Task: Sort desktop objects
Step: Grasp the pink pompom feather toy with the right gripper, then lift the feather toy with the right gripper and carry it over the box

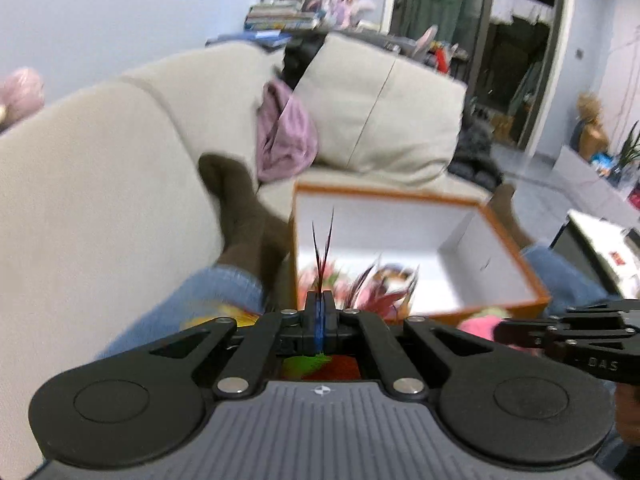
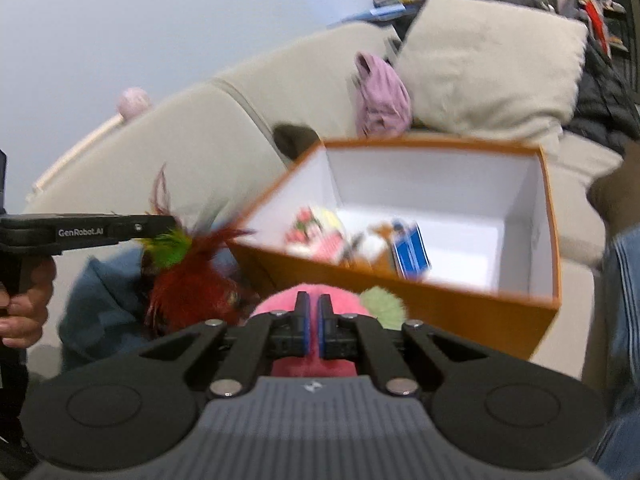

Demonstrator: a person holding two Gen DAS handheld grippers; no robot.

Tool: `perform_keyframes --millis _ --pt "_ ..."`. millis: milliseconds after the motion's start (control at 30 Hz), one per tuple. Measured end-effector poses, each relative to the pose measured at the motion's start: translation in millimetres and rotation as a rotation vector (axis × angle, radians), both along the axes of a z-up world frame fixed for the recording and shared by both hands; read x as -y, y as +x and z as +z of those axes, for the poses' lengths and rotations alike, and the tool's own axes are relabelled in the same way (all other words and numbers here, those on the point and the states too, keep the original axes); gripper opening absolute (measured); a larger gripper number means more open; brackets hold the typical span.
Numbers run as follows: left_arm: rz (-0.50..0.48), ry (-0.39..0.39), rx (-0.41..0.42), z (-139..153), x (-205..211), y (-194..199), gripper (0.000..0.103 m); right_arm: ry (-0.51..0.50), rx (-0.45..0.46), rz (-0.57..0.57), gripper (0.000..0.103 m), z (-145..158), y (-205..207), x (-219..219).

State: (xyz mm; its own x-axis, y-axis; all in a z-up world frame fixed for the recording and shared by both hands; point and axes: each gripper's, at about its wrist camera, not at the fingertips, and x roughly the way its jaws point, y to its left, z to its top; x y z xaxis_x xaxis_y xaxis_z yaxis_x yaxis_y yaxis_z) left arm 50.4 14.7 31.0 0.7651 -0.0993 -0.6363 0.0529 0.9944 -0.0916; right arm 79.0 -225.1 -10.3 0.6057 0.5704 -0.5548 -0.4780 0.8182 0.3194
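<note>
My left gripper [image 1: 319,300] is shut on a feather toy [image 1: 320,364] with red and green plumes; thin dark quills [image 1: 322,248] stick up past its fingertips. In the right wrist view the left gripper [image 2: 160,226] holds the red and green feather toy [image 2: 188,280] left of the box. My right gripper [image 2: 313,304] is shut on a pink plush toy [image 2: 316,294] with a green leaf [image 2: 384,304], just in front of the box's near wall. The orange box [image 2: 460,312] has white insides and holds a blue card box [image 2: 412,252] and pink items [image 2: 316,232].
The box [image 1: 500,308] rests on the lap of a person in jeans [image 1: 208,296] with brown socks [image 1: 244,216]. A beige sofa [image 1: 100,184] with a cushion [image 1: 384,104] and pink cloth [image 1: 284,132] lies behind. A low white table [image 1: 600,240] stands right.
</note>
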Motion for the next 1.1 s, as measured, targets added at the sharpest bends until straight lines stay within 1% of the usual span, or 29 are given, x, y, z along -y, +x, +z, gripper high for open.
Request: perform_keyframes --millis 133,233,333,467,600,733,800,900,1100 --pt "-0.04 -0.02 0.051 24 6 12 0.0 0.02 0.073 0.009 0.003 28 14 0" --pt "-0.053 -0.026 0.075 38 11 27 0.0 0.014 0.129 0.003 0.002 45 27 -4" --pt "-0.066 -0.034 0.088 47 15 48 0.0 -0.001 0.163 -0.007 0.002 54 43 -9" --pt "-0.076 -0.044 0.083 51 18 77 0.0 -0.015 0.172 -0.035 0.002 55 78 -14" --pt "-0.06 -0.058 0.067 44 14 106 0.0 -0.031 0.157 -0.064 0.002 47 115 -18" --pt "-0.035 -0.1 0.047 33 5 134 0.0 -0.049 0.103 -0.069 0.001 29 152 -29" --pt "-0.034 -0.105 0.031 26 3 147 0.0 -0.057 0.07 -0.069 0.001 18 166 -36" --pt "-0.039 -0.096 -0.012 12 3 167 0.0 -0.059 0.031 -0.065 0.001 3 187 -46" --pt "-0.029 -0.091 -0.104 -26 -1 199 0.0 -0.072 -0.017 -0.058 0.0 -20 209 -57"
